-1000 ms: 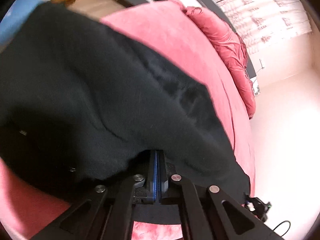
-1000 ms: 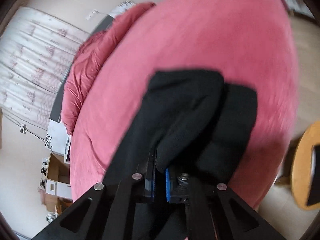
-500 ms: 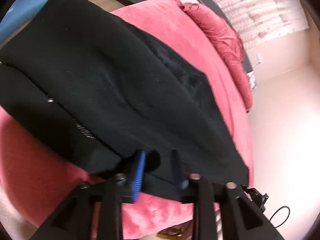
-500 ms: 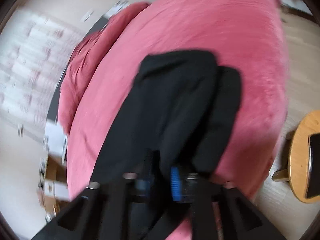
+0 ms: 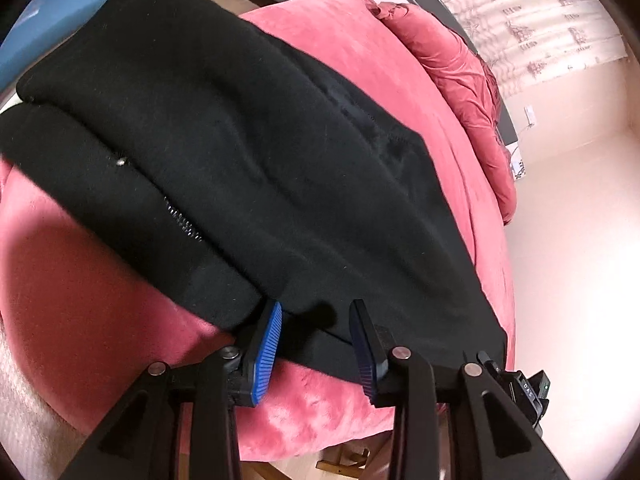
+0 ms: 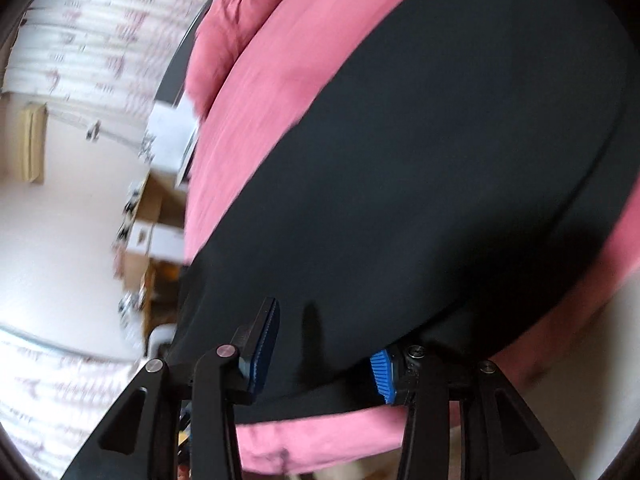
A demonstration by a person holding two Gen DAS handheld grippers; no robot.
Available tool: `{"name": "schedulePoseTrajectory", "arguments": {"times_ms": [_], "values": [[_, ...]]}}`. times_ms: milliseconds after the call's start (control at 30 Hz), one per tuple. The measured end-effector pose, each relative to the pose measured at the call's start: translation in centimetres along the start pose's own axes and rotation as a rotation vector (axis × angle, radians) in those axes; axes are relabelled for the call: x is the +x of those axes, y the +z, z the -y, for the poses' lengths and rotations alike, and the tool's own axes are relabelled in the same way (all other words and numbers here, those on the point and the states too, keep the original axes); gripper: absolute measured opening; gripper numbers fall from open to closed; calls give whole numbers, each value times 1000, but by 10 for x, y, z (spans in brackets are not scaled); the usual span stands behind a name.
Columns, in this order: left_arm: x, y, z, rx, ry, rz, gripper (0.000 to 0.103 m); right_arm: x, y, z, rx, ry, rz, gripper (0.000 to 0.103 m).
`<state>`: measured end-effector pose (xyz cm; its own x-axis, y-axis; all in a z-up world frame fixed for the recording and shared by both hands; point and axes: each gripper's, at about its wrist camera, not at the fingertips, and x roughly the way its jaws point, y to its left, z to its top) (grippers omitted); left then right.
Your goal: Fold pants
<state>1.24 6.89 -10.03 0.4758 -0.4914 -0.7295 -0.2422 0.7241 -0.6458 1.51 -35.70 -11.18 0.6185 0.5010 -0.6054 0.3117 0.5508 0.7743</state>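
Observation:
Black pants [image 5: 248, 152] lie folded over on a pink bed [image 5: 100, 272], with a zipper showing at the lower layer's edge. My left gripper [image 5: 316, 332] is open, its blue pads at the near edge of the pants, holding nothing. In the right wrist view the pants [image 6: 420, 168] fill most of the frame. My right gripper [image 6: 324, 352] is open right at the cloth's near edge, which lies between the two fingers. The view is blurred.
A pink pillow or quilt [image 5: 460, 76] lies at the head of the bed. A patterned curtain [image 5: 520, 8] hangs behind it. Boxes and a white unit [image 6: 160, 200] stand beside the bed. A blue item [image 5: 44, 32] sits at far left.
Both grippers were shut on the pants one second ago and have opened, letting the cloth drop onto the bed. The right gripper has moved in close to the pants.

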Motion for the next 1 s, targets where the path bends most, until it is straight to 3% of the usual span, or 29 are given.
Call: {"name": "schedulePoseTrajectory", "arguments": {"times_ms": [67,133,300,400,500,633,800,933,1000], "values": [[3,4,-4,-45,-25,6,35,22,-11,-13,-24,28,-67,43],[4,9,-9,-90,-44,22,36,38,-22,-27,-73,46,-113,32],[15,18,-11,-99,-55,38,34,60,-28,-47,-132,21,-130,12],[14,25,-17,-131,-38,35,7,56,-23,-46,-78,39,-124,8],[2,27,-18,-161,-91,27,7,40,-22,-51,-39,94,-106,8],[-29,24,1,-93,-125,53,7,18,-24,-67,-76,120,-97,8],[-34,9,-2,-23,-58,34,7,25,-43,-51,-70,33,-155,8],[-5,10,-24,-85,-24,-26,7,48,-49,-23,-52,-48,-213,8],[1,11,-25,-86,-46,-16,8,54,-47,-20,-40,-34,-207,10]]}}
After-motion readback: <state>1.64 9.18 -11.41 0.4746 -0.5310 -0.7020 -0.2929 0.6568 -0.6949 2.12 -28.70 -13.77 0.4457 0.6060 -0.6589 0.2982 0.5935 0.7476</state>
